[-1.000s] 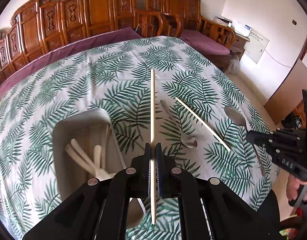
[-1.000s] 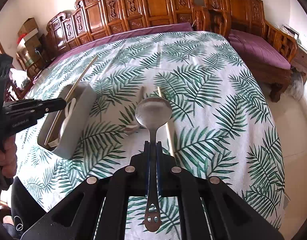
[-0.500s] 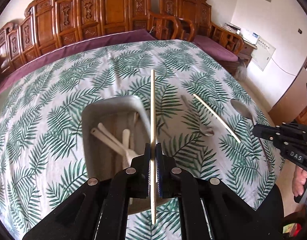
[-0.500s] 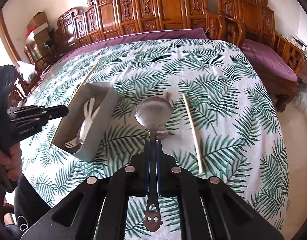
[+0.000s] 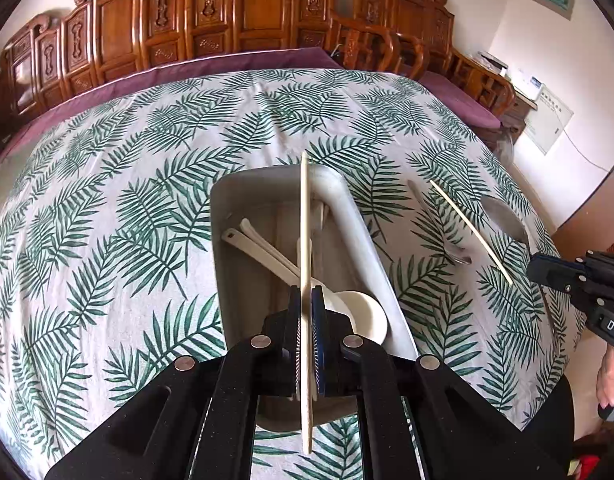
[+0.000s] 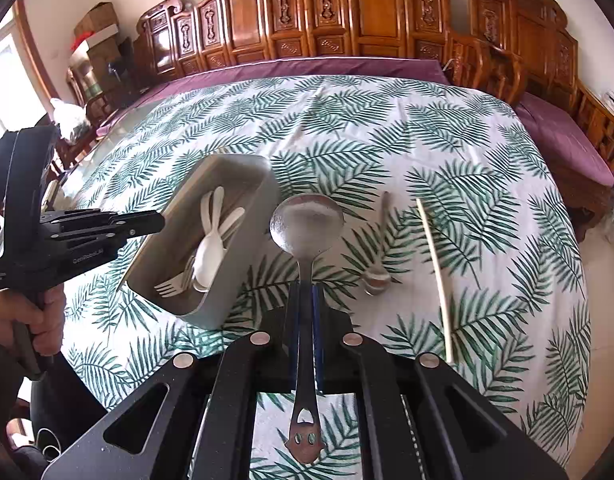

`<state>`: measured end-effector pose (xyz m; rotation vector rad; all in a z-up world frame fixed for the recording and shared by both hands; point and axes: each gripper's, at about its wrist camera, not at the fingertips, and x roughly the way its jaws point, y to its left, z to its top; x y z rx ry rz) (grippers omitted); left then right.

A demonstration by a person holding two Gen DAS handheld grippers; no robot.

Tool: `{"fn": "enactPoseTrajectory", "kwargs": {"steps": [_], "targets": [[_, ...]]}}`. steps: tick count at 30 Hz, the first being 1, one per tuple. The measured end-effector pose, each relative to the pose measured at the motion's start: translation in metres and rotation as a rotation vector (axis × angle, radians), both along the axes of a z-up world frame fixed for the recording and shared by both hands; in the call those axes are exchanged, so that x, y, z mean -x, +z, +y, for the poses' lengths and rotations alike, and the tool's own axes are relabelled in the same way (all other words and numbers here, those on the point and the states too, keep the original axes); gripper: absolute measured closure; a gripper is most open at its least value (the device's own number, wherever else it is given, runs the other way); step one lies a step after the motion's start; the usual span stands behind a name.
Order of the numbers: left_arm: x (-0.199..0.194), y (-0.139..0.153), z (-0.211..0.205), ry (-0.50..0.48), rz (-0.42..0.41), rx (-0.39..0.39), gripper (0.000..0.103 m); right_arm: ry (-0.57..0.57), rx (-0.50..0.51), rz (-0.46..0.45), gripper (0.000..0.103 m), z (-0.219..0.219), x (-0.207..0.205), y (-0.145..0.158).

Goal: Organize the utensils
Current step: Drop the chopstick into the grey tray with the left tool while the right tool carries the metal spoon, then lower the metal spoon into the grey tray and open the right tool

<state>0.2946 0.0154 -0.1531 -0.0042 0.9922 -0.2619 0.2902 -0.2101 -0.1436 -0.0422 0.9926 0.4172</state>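
Overhead, a slim pale chopstick (image 5: 305, 216) crosses the smooth rounded grey tray (image 5: 227, 216).

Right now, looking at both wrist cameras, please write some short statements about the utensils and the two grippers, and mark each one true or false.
1. The left gripper is shut on a chopstick. True.
2. The right gripper is empty. False: it is shut on the handle of a metal spoon.
3. White plastic utensils lie inside the grey tray. True.
4. No chopstick is left on the tablecloth. False: a second chopstick lies there, to the right of a small metal spoon.
5. The held chopstick is above the tray in the left wrist view. True.
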Motion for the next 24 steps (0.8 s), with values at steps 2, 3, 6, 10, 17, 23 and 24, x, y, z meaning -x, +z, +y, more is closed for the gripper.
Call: {"fn": "enactPoseTrajectory", "kwargs": {"steps": [2, 3, 6, 10, 17, 23, 24], "targets": [[-0.001, -0.001, 0.003, 0.008, 0.001, 0.003, 0.098, 0.014, 0.003, 0.000, 0.096, 0.008, -0.001, 0.000], [-0.001, 0.000, 0.006, 0.012, 0.000, 0.006, 0.096, 0.019, 0.003, 0.000, 0.096, 0.011, -0.002, 0.001], [0.000, 0.002, 0.011, 0.021, -0.010, 0.012, 0.086, 0.039, 0.005, -0.003, 0.096, 0.022, -0.004, 0.002], [0.004, 0.005, 0.019, 0.031, -0.021, 0.004, 0.085, 0.067, 0.003, -0.004, 0.096, 0.038, -0.008, 0.004], [0.016, 0.013, 0.036, 0.057, -0.052, -0.009, 0.079, 0.118, -0.003, 0.002, 0.096, 0.071, -0.018, 0.003], [0.027, 0.021, 0.057, 0.089, -0.078, -0.010, 0.067, 0.150, -0.006, 0.026, 0.096, 0.100, -0.033, -0.006], [0.028, 0.022, 0.060, 0.094, -0.081, -0.009, 0.066, 0.155, -0.008, 0.031, 0.096, 0.105, -0.035, -0.007]]}}
